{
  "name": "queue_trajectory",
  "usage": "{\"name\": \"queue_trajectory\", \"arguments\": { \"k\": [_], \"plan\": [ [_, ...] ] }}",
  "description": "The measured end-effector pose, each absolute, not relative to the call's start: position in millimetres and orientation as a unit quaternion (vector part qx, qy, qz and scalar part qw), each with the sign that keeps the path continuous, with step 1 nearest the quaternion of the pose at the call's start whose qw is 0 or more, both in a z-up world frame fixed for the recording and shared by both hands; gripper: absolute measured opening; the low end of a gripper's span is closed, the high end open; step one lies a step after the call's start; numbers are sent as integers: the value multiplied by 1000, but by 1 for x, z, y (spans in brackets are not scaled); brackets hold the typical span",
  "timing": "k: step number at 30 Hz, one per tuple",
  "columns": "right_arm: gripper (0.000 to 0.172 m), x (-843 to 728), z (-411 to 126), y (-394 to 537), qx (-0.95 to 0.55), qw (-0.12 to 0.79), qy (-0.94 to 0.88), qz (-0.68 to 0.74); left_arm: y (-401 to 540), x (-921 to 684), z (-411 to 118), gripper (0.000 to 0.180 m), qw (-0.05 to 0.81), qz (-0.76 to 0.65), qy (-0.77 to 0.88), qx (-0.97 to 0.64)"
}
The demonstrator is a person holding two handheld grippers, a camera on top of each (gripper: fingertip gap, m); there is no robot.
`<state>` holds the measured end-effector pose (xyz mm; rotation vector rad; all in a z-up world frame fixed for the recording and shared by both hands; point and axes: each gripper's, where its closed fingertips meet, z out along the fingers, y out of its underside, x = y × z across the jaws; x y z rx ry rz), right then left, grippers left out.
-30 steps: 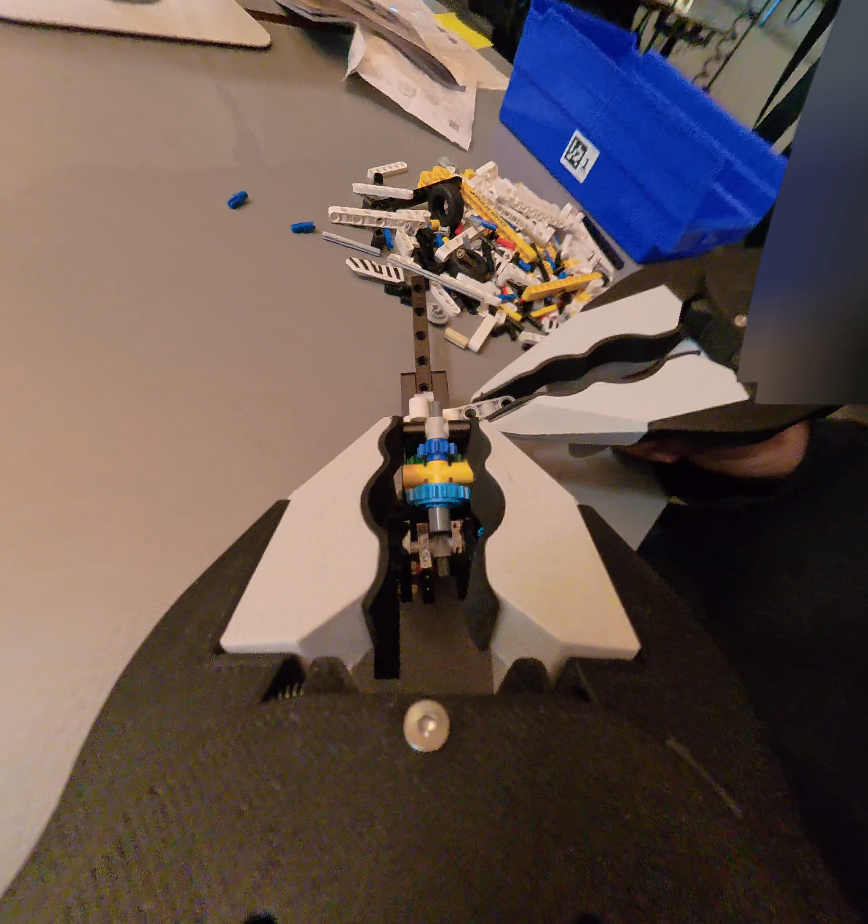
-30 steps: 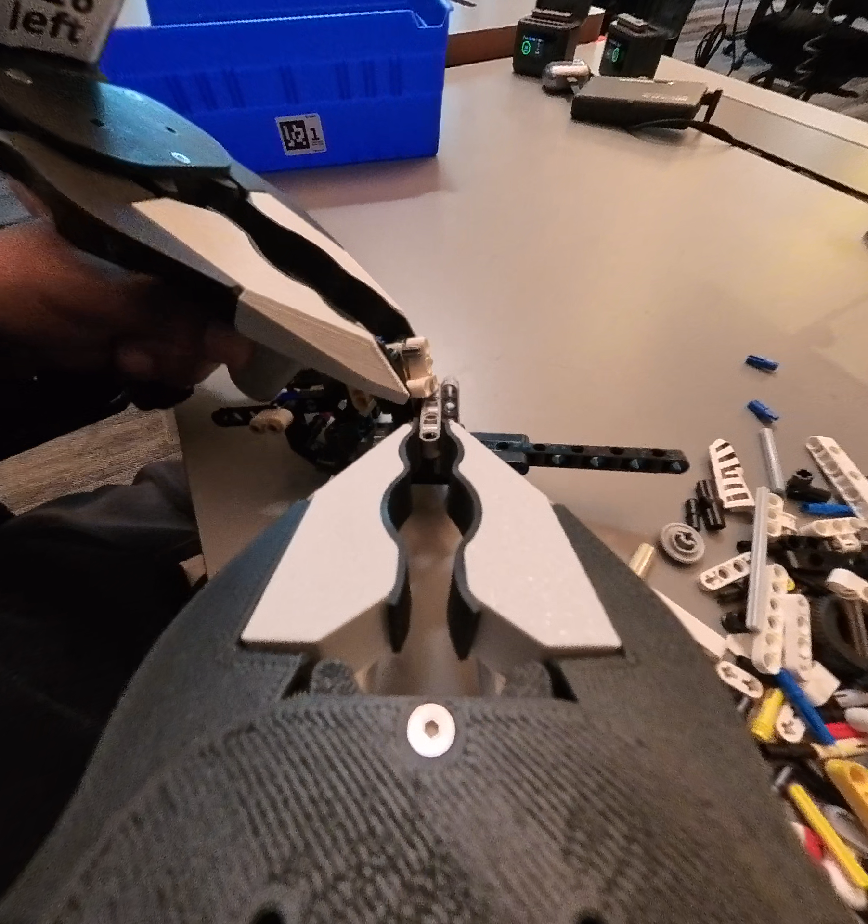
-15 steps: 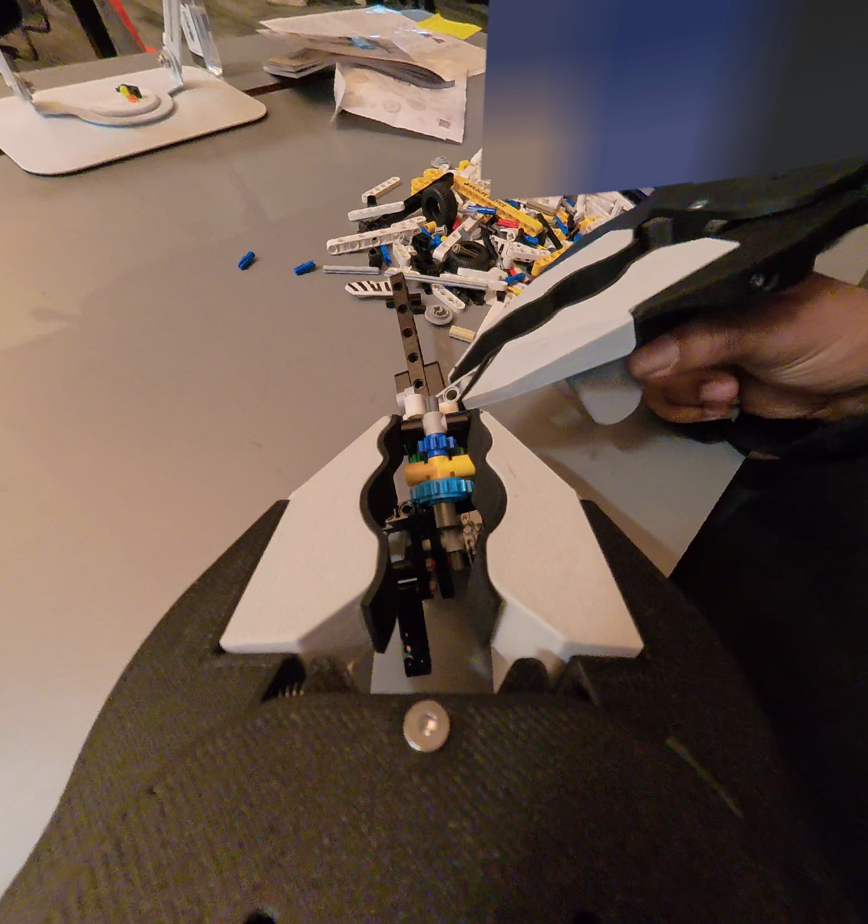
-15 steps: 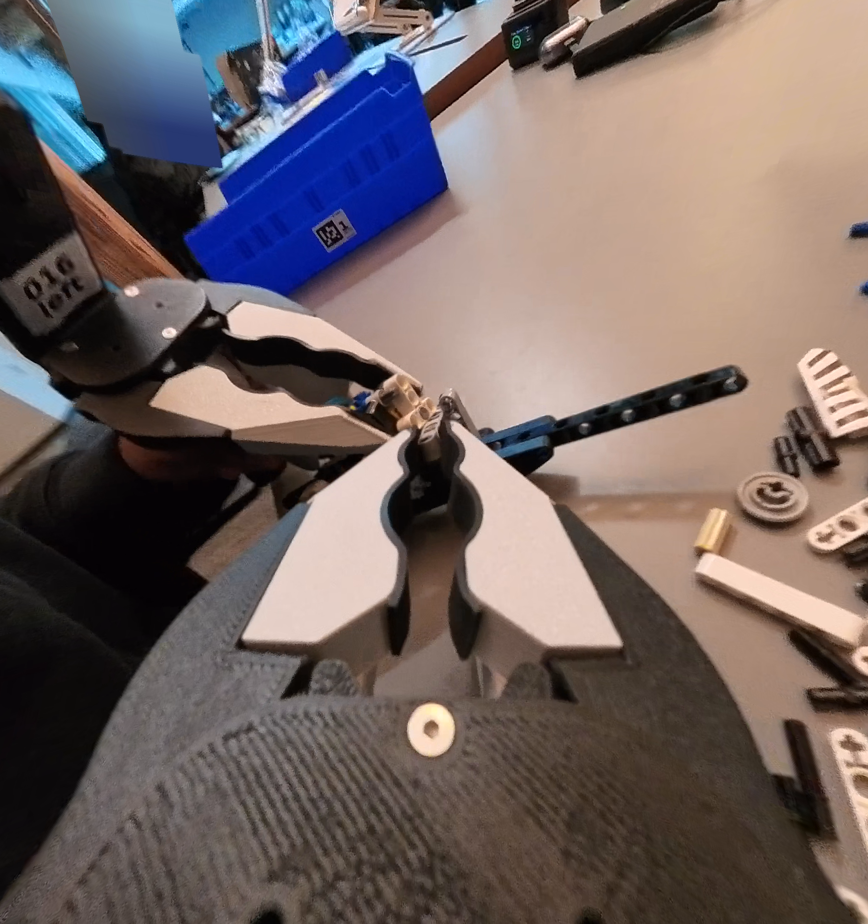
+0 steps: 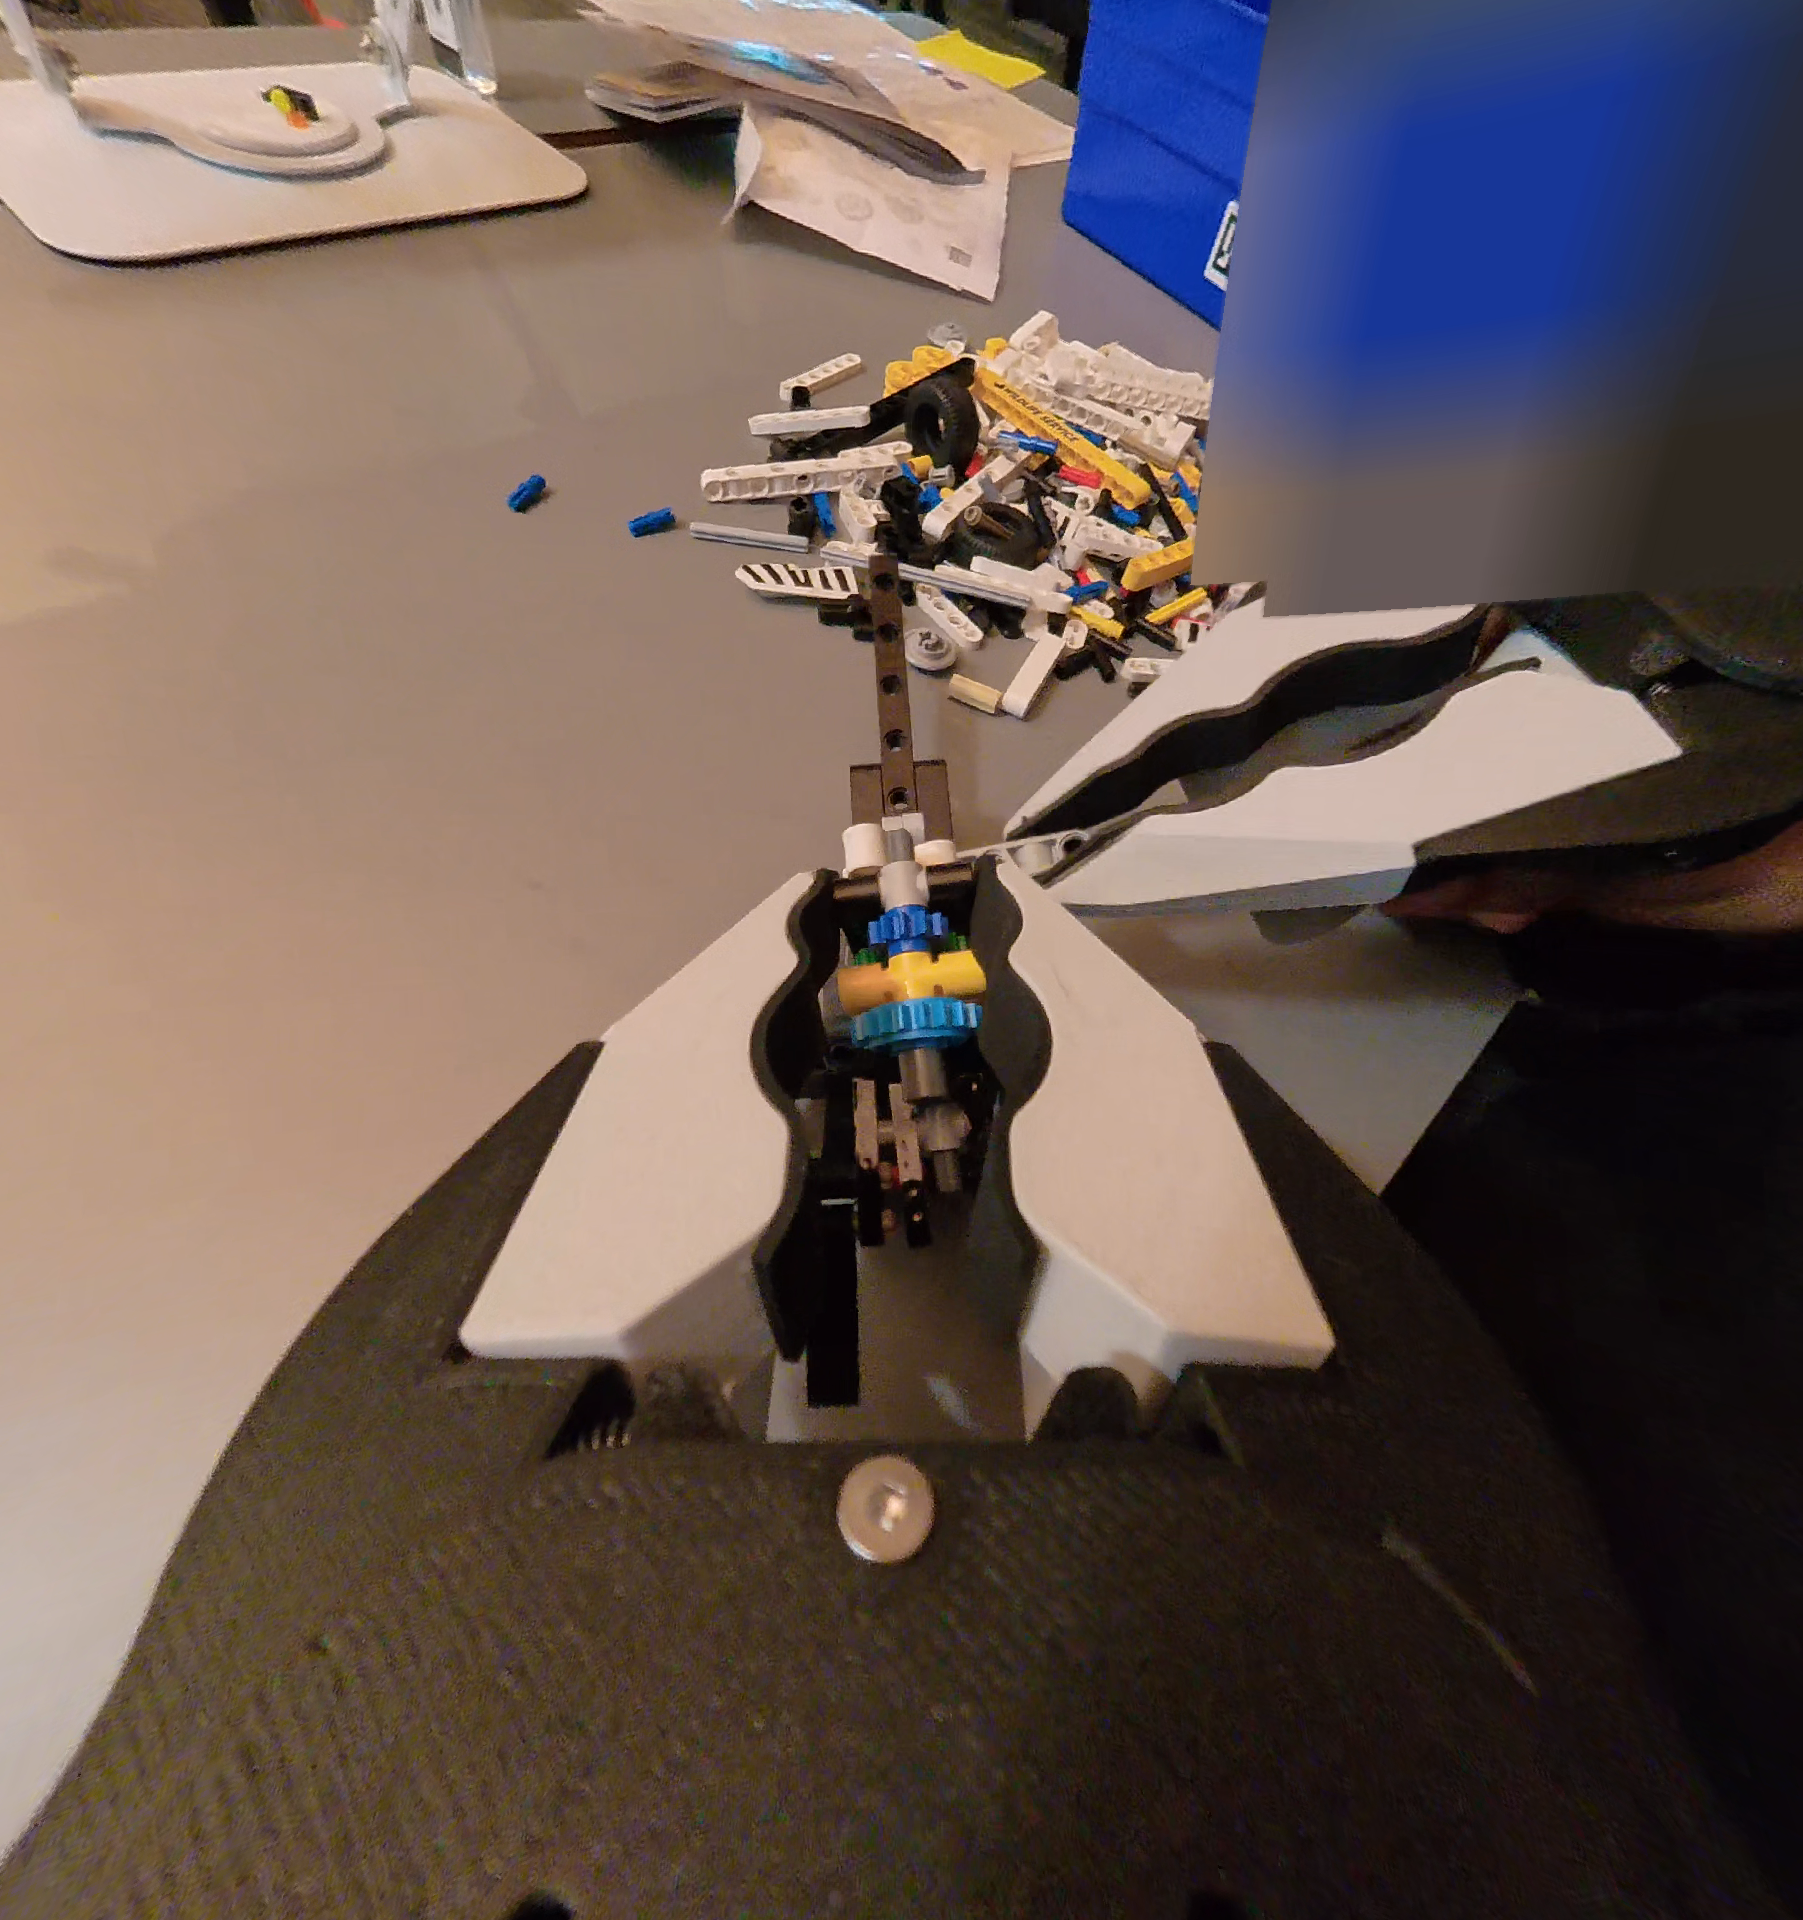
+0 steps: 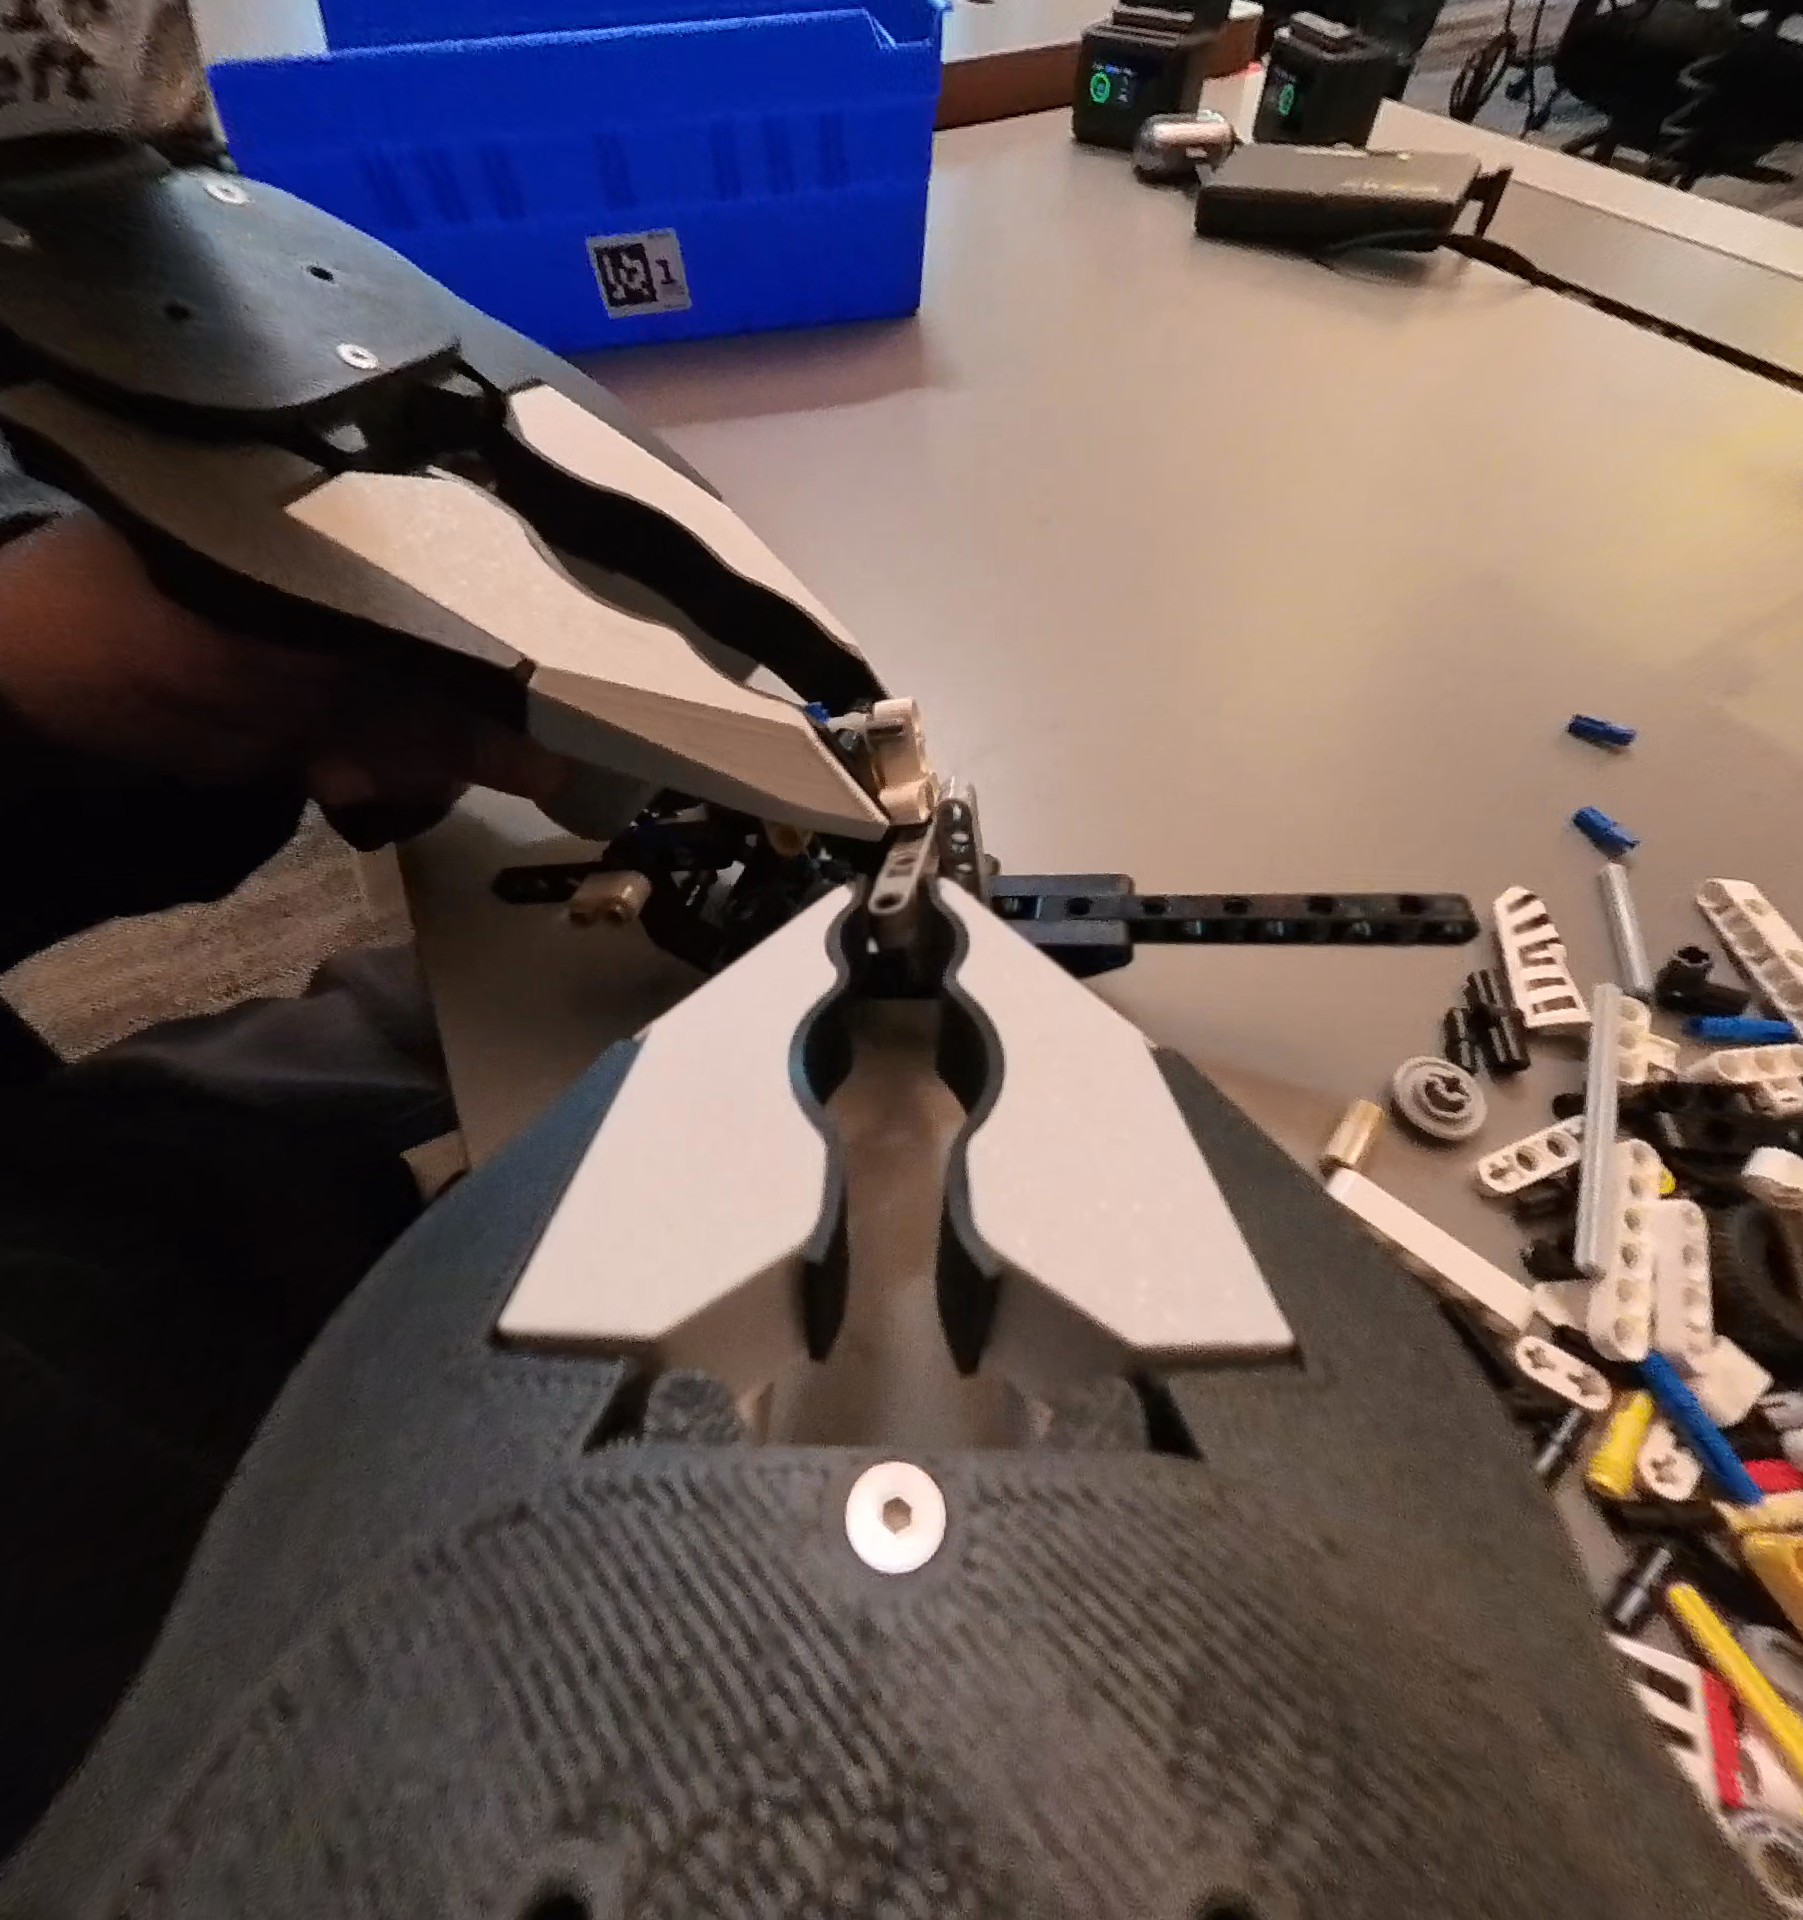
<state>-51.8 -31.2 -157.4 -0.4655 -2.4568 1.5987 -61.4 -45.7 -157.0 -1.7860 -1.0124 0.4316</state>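
Left hand-held gripper [image 5: 902, 883] clamped on gear assembly [image 5: 907, 987], held above desk [image 5: 253, 727]. Right hand-held gripper [image 6: 902, 904] nearly shut, pinching small grey beam [image 6: 899, 878] at assembly's front end. Probably a fitting step; called next for aligning holes and steady pressing.

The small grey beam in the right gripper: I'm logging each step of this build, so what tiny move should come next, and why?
Probably ease the small grey beam a touch further toward the gear assembly clamped in the left gripper. The right gripper pinches it at its tips, its free end right at the assembly's white connectors, seemingly not yet seated.
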Motion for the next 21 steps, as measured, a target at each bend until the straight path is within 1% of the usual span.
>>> {"name": "queue_trajectory", "arguments": {
  "k": [2, 5, 8, 14, 16, 19, 21],
  "plan": [
    [9, -51, -150, -28, -152, 71, -812, 559, -48, -63, -157, 25, 498, 174, -425, -736],
    [15, -65, -147, -13, -160, 75, -805, 566, -57, -66, -157, 25, 493, 184, -430, -733],
    [27, -73, -152, -9, -174, 65, -811, 554, -57, -66, -156, 25, 499, 177, -431, -731],
    [22, -79, -141, -23, -186, 40, -784, 591, -48, -62, -159, 25, 478, 209, -393, -757],
    [23, -79, -142, -29, -185, 27, -787, 587, -46, -61, -159, 25, 472, 219, -384, -762],
    [30, -77, -146, -37, -181, 4, -794, 581, -43, -60, -159, 25, 474, 221, -378, -764],
    [31, -76, -148, -41, -181, -6, -799, 574, -41, -59, -159, 25, 476, 220, -375, -764]
  ]
}}
